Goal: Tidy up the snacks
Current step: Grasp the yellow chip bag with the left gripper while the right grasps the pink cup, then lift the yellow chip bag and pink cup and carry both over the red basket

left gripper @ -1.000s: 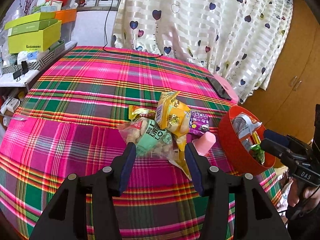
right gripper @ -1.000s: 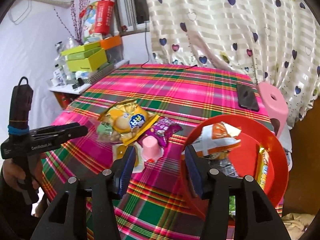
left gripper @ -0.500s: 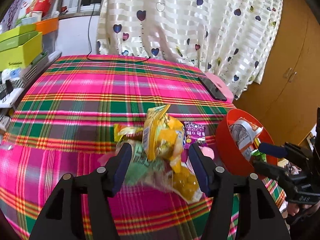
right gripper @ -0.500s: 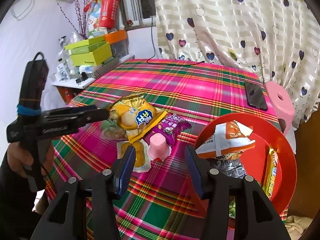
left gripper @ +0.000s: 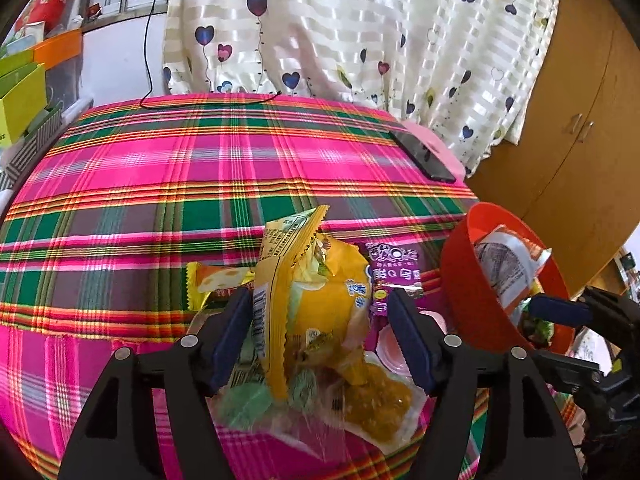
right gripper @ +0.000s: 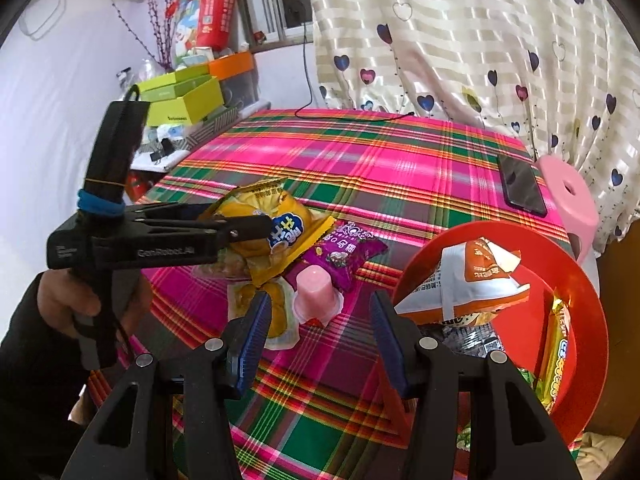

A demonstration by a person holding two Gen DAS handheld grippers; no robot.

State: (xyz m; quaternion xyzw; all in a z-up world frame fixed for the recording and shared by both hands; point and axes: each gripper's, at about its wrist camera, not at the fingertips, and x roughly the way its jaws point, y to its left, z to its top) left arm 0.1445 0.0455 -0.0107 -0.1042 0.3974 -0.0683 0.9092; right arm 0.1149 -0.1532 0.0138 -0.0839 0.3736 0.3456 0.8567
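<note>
Snacks part-sorted: white-orange packet [right gripper: 464, 280] and others already lie in red bowl [right gripper: 576, 292] at right, while yellow bag [left gripper: 316, 300], purple packet [right gripper: 344, 248] and pink jelly cup [right gripper: 316, 288] wait on bench [right gripper: 360, 152]; left claw [left gripper: 320, 336] opening around yellow bag, right claw [right gripper: 320, 340] spread, empty.

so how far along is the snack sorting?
Partly done. The red bowl already holds a white-orange packet and a yellow bar. In hand: left gripper, jaws opening, straddles the yellow bag; nothing gripped. Left: that pile, purple packet, pink jelly cup.
</note>
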